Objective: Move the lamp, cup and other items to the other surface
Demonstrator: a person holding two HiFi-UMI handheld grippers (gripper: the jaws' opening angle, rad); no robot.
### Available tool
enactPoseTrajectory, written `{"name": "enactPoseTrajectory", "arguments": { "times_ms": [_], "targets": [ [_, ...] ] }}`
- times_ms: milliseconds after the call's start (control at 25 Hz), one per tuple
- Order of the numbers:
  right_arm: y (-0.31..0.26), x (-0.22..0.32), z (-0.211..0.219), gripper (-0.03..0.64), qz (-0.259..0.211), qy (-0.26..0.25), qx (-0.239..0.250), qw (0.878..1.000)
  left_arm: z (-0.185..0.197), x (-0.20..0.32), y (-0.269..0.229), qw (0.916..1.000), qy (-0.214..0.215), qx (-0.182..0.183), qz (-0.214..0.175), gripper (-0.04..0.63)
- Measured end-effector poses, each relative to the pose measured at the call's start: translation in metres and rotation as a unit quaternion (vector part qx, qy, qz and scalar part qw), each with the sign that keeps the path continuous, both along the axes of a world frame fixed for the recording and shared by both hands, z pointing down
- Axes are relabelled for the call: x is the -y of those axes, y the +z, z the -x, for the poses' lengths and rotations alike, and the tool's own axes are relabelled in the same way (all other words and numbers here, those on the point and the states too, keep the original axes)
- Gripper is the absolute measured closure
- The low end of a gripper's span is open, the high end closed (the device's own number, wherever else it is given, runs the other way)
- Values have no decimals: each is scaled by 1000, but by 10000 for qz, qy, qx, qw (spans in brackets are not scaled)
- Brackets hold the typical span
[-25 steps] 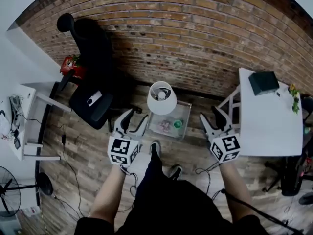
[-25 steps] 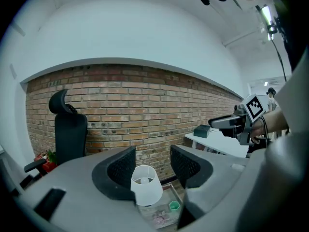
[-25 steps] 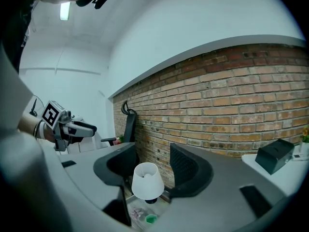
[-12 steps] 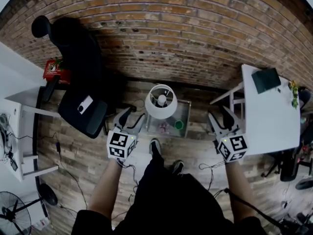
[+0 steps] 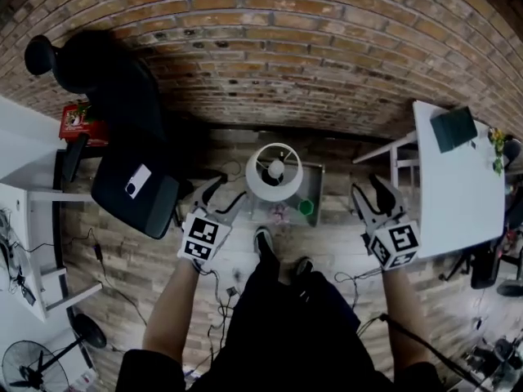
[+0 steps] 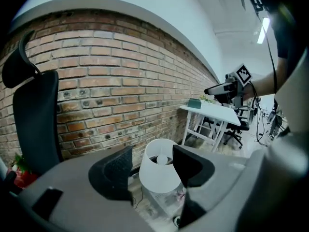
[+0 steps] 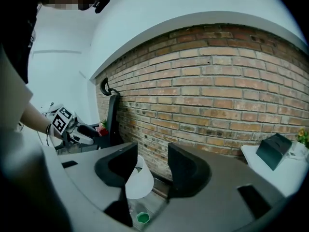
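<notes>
Jaws of the left gripper (image 5: 222, 196) have just been opening and stand wide apart, gripping nothing; the white lamp (image 5: 274, 174) stands beyond them on the low glass table (image 5: 317, 188). The right gripper (image 5: 372, 193) has just been closing partway, its jaws parted and empty. A green cup (image 5: 306, 207) sits on the same table near the lamp, its inside too small to make out.

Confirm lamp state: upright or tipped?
Upright. The lamp stands on the low glass table, its open top facing up, the bulb visible inside.
</notes>
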State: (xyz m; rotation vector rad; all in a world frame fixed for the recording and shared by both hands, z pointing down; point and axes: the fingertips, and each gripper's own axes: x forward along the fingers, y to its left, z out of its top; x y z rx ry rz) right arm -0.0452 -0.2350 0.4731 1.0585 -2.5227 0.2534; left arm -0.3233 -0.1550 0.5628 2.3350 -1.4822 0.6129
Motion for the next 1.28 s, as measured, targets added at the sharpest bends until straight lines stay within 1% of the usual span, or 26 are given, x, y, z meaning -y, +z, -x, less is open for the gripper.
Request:
{"name": "enactPoseTrajectory", "arguments": {
  "times_ms": [120,240,400,520,600,760,880,1000,1160,1240,1280],
  "targets": [
    [22,10,7,407,49,-186,-170,9997,10,11,21,9997,101,147,143,345],
    [52,19,13,400,193,-366,-419,9983,10,17,43,9982,325,421,273,342],
    [96,31,24,413,395,-658,-762,9941,-1,21,77,9916,840,839,515,336],
    [133,39,36,401,546,-1024,-905,9891,-7,24,107,9855,1137,1020,743,334],
    [158,44,43,399,643,-1221,-997,9854,-9,27,127,9820,1292,1063,881,334],
    [204,52,50,400,876,-1460,-1132,9789,-13,29,168,9738,1575,1163,1153,334],
    [237,57,52,398,980,-1633,-1258,9736,-15,31,199,9684,1708,1234,1333,331],
    [269,60,55,389,985,-1827,-1407,9681,-13,36,229,9643,1772,1262,1508,330],
    [306,54,58,383,904,-2403,-1604,9531,-11,42,262,9620,1790,1208,1668,331],
    [328,51,58,378,990,-2627,-1749,9437,-7,47,277,9610,1805,1175,1733,330],
    [341,49,58,362,1087,-2734,-1824,9382,-5,49,284,9604,1811,1158,1775,330]
  ]
}}
